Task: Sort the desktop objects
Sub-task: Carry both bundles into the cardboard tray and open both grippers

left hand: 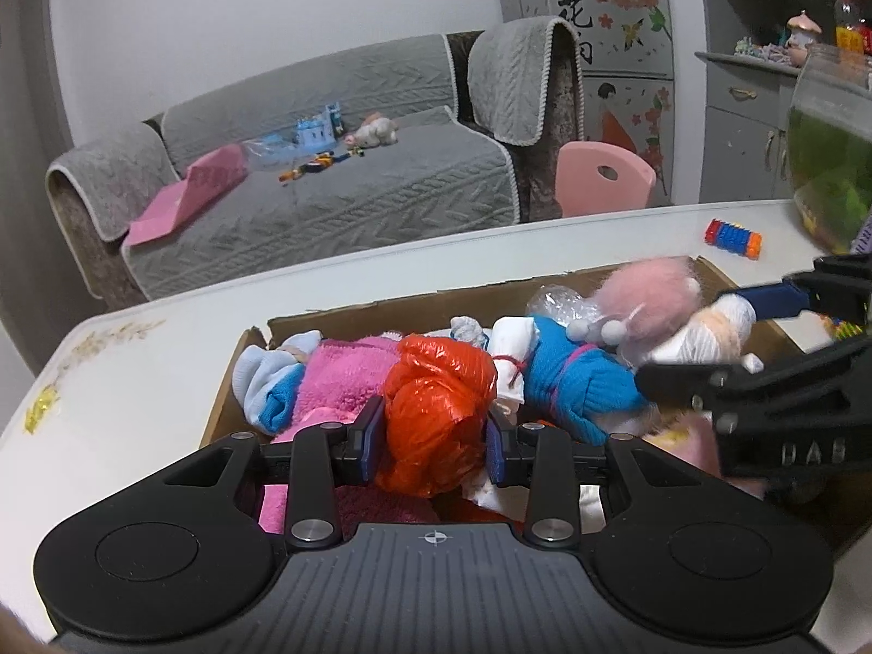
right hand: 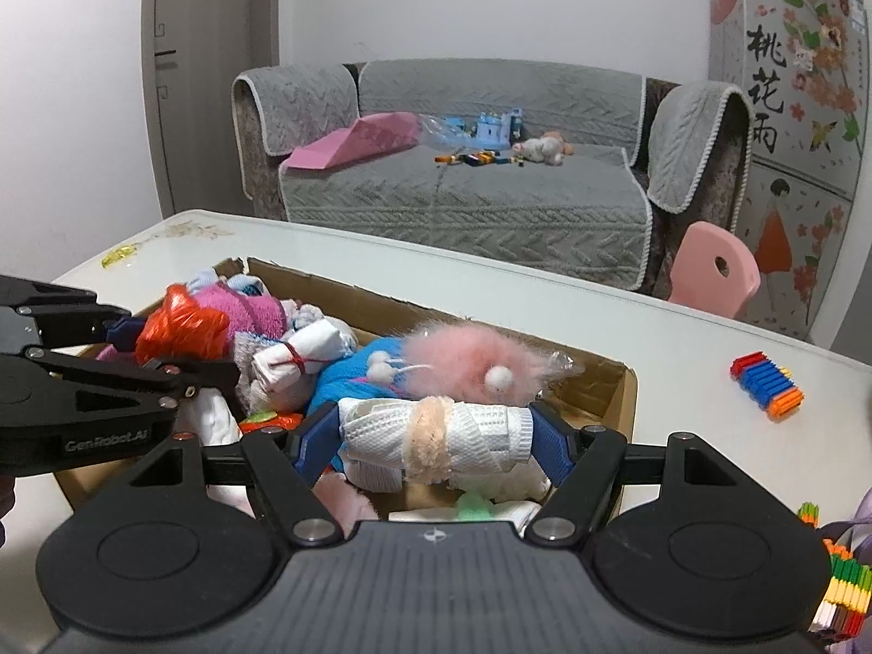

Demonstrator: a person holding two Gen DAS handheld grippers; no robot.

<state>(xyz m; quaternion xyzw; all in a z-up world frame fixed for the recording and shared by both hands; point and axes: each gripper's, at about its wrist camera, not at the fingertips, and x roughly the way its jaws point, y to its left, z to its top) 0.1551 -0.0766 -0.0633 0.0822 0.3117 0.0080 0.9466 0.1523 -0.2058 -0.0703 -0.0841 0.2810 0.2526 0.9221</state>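
Note:
A cardboard box (left hand: 381,309) on the white table is packed with soft items: a pink towel (left hand: 338,376), blue and white socks (left hand: 572,381) and a pink fluffy toy (left hand: 648,294). My left gripper (left hand: 433,430) is shut on a crumpled orange plastic bag (left hand: 436,398) over the box. My right gripper (right hand: 436,436) is shut on a rolled white sock with a peach band (right hand: 436,436), held over the box (right hand: 616,381). The orange bag (right hand: 180,327) and left gripper also show at the left in the right wrist view.
A colourful toy block (left hand: 733,238) lies on the table (left hand: 163,359) beyond the box; it also shows in the right wrist view (right hand: 765,381). A glass fishbowl (left hand: 828,147) stands at far right. More coloured blocks (right hand: 839,594) sit at right. A pink chair (right hand: 714,267) stands behind the table.

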